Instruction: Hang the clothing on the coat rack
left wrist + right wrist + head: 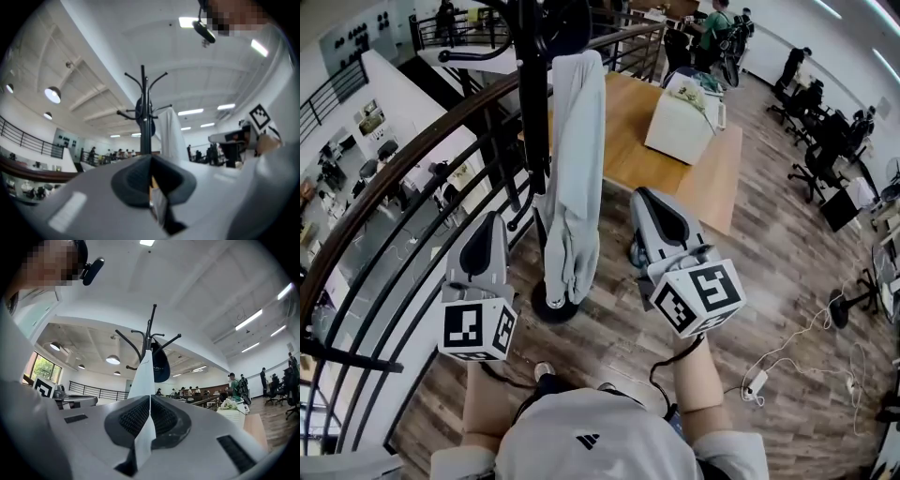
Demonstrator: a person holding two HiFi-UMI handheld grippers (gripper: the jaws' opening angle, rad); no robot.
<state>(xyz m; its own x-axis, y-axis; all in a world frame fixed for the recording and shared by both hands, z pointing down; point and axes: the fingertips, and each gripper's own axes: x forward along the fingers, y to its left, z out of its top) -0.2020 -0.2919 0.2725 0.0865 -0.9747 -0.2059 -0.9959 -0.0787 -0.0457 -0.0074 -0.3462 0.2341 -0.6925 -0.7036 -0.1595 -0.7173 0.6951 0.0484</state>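
Clothing [577, 159] is hanging on the coat rack [532, 112], ahead of both sets of jaws and clear of them. We are holding the left gripper [150, 158] and right gripper [149, 400] with jaws closed on nothing. We are judging the hanging done; only withdrawal is remaining.

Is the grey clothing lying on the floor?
No, the light grey garment hangs from a hook of the black coat rack and drapes down beside its pole.

Bright, even overhead light; heavy fisheye bending, dark vignetted corners.
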